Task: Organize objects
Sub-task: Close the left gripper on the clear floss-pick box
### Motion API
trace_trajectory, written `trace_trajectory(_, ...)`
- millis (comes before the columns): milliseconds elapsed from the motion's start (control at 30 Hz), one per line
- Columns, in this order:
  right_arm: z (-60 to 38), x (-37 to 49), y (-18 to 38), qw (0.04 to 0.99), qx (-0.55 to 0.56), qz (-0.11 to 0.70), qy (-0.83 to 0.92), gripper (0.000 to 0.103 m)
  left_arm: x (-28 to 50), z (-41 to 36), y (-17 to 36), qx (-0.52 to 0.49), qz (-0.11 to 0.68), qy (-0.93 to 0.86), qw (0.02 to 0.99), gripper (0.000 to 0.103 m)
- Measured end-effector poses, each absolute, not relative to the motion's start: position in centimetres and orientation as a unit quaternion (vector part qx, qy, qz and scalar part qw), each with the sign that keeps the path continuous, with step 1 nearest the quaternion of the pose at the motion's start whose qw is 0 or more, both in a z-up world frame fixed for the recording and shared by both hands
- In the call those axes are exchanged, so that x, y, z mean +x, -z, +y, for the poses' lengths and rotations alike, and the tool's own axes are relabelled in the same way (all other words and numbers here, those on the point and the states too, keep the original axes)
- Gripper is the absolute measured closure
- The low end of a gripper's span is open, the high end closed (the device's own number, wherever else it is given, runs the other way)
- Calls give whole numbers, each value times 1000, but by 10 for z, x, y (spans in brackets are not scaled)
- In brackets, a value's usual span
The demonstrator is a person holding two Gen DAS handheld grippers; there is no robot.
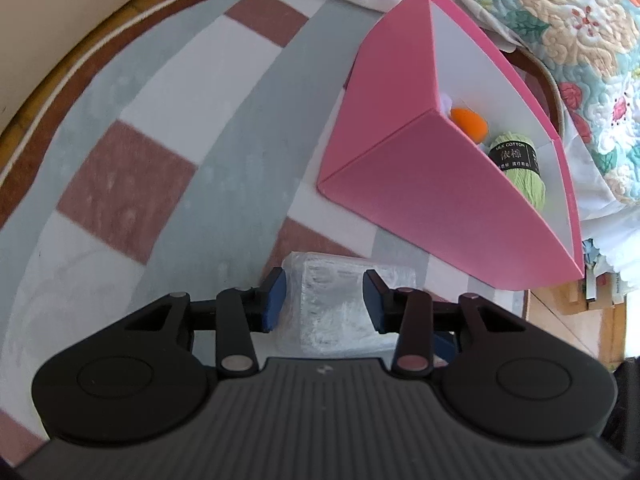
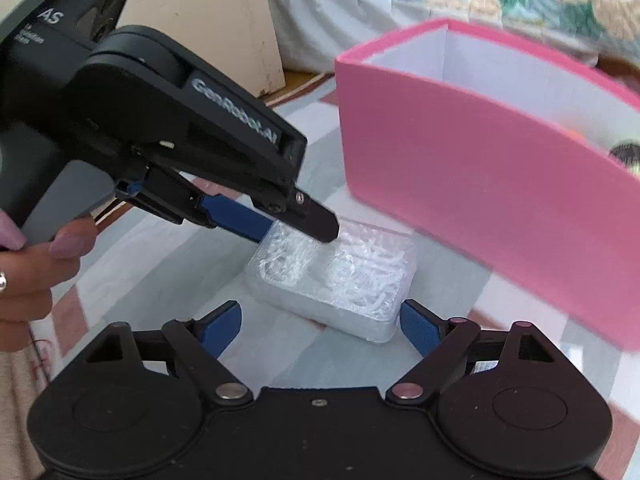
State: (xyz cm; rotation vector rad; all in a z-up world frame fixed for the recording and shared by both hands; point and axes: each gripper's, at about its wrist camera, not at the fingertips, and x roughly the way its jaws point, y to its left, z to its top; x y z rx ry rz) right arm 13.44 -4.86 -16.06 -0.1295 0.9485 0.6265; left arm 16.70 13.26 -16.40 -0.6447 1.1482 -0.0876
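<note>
Jaws: left gripper [image 1: 324, 300] clamped across clear packet [image 2: 332, 280]; right gripper [image 2: 320, 320] wide; pink box [image 2: 480, 168] wall close beside.

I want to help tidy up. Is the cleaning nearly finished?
Partly. Done: green yarn and an orange ball already lie in the pink box. In hand: the left gripper straddles the clear packet on the rug; whether its pads press yet is unclear. The right gripper hovers open beside it. Left: lifting the packet into the box.
</note>
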Motion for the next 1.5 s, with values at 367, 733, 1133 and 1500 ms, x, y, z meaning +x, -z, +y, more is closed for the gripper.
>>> trace_trajectory(367, -48, 133, 166, 833, -36, 476, -280, 9, 166, 127, 170, -291, 553, 43, 780, 56)
trace_trajectory(733, -42, 126, 170, 839, -54, 459, -287, 18, 166, 128, 176, -303, 547, 45, 779, 51)
trace_trajectory(1133, -32, 112, 169, 843, -95, 448, -282, 29, 165, 131, 179, -315, 542, 50, 777, 52)
trace_trajectory(1500, -22, 98, 164, 843, -109, 450, -272, 30, 161, 127, 176, -311, 544, 54, 778, 52)
